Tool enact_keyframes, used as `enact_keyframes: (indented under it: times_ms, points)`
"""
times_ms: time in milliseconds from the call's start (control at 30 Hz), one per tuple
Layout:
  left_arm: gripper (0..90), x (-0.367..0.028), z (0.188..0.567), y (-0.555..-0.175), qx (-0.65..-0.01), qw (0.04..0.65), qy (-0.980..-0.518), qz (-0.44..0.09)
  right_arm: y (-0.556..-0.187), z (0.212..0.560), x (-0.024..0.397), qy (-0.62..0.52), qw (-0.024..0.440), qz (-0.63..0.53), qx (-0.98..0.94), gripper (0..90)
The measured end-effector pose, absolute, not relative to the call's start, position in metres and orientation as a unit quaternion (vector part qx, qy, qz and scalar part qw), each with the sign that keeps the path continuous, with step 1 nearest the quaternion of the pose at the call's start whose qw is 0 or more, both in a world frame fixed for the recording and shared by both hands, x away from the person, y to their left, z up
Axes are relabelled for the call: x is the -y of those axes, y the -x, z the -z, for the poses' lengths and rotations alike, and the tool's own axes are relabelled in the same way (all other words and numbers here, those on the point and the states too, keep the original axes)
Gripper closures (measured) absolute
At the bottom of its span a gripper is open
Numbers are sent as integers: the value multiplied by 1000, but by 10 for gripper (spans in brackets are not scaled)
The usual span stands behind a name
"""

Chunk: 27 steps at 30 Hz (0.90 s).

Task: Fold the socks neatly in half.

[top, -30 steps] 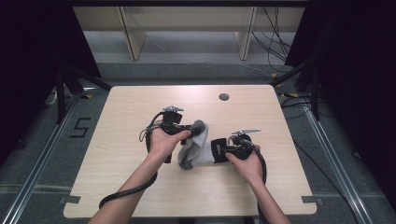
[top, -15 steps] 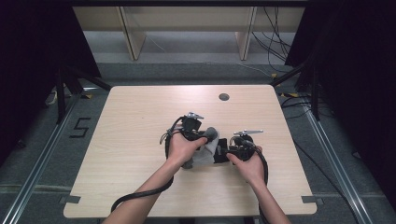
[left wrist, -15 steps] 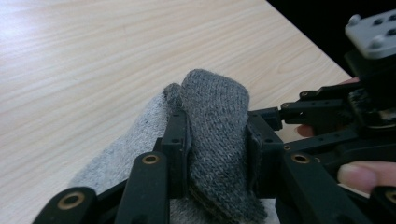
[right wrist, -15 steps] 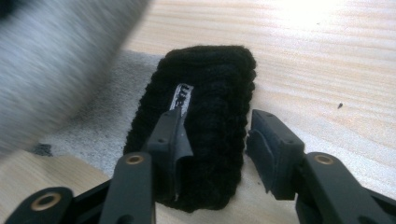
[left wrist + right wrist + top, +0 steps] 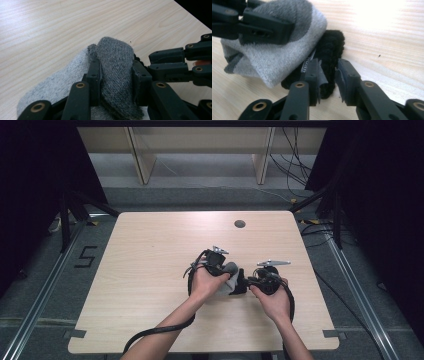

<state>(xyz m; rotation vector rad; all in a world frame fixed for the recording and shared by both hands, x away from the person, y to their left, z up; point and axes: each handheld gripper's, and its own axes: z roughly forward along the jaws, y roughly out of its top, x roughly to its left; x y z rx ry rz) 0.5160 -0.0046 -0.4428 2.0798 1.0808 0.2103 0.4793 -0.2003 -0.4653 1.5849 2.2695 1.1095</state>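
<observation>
Centrally, toward the near edge of the light wooden table (image 5: 150, 270), both grippers meet over a small bundle of socks. Grey sock (image 5: 115, 65): light grey body with a darker grey knitted end, folded over; the left gripper (image 5: 116, 75) is clenched on that dark end, one jaw on each side of the fold. From the high view the left gripper (image 5: 222, 270) sits just left of the sock (image 5: 231, 279), the hand (image 5: 205, 282) wrapped around its body.

Black sock (image 5: 329, 60): lies on the table directly against the grey sock (image 5: 274, 57), partly under its light part. Right gripper (image 5: 328, 75) grasps the black sock's near edge, jaws closed on the fabric. High view: right gripper (image 5: 250, 282) just right of the grey sock, right hand (image 5: 272, 297) behind it.

Round dark hole (image 5: 239, 224) in the table, well beyond the grey sock. Grippers nearly touching each other across the bundle.
</observation>
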Motion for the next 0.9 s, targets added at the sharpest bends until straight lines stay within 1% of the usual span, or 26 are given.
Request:
enact_keyframes:
  times_ms: [100, 200, 300, 333, 367, 433, 467, 600, 633, 667, 700, 733, 767, 800, 833, 900]
  points:
    - [650, 7, 444, -516, -422, 382, -817, -84, -480, 469, 199, -532, 74, -369, -758, 741]
    - [639, 8, 447, -515, -420, 386, -816, -91, -481, 471, 201, -523, 82, -369, -764, 737]
    - [620, 9, 449, -514, -419, 391, -814, -97, -479, 470, 200, -530, 86, -366, -760, 704]
    - [610, 9, 450, -513, -418, 393, -813, -97, -478, 469, 199, -535, 79, -369, -756, 688]
    - [598, 8, 450, -513, -414, 396, -814, -98, -479, 468, 201, -528, 85, -373, -759, 673]
    - [562, 6, 450, -512, -406, 405, -814, -96, -476, 463, 201, -537, 82, -376, -751, 647]
    - [532, 5, 449, -511, -402, 411, -812, -97, -476, 462, 200, -536, 92, -377, -750, 642]
    - [380, -2, 437, -507, -384, 434, -809, -99, -477, 457, 203, -517, 108, -391, -754, 621]
    - [351, -5, 433, -506, -381, 438, -808, -101, -476, 455, 202, -534, 98, -384, -747, 617]
    - [334, -9, 430, -504, -381, 444, -804, -102, -477, 455, 203, -526, 104, -390, -749, 613]
    - [327, -12, 426, -503, -380, 449, -802, -104, -475, 452, 201, -547, 92, -386, -737, 609]
    - [320, -17, 422, -502, -382, 456, -797, -104, -478, 453, 206, -526, 112, -395, -745, 605]
    - [319, -21, 419, -501, -383, 461, -794, -105, -476, 450, 206, -540, 106, -388, -739, 601]
    - [320, -25, 417, -500, -384, 464, -791, -107, -477, 449, 208, -532, 117, -395, -740, 599]
    - [321, -30, 415, -500, -383, 464, -792, -107, -477, 446, 210, -535, 114, -399, -736, 597]
    - [326, -37, 414, -499, -387, 460, -793, -95, -477, 442, 213, -530, 127, -401, -736, 594]
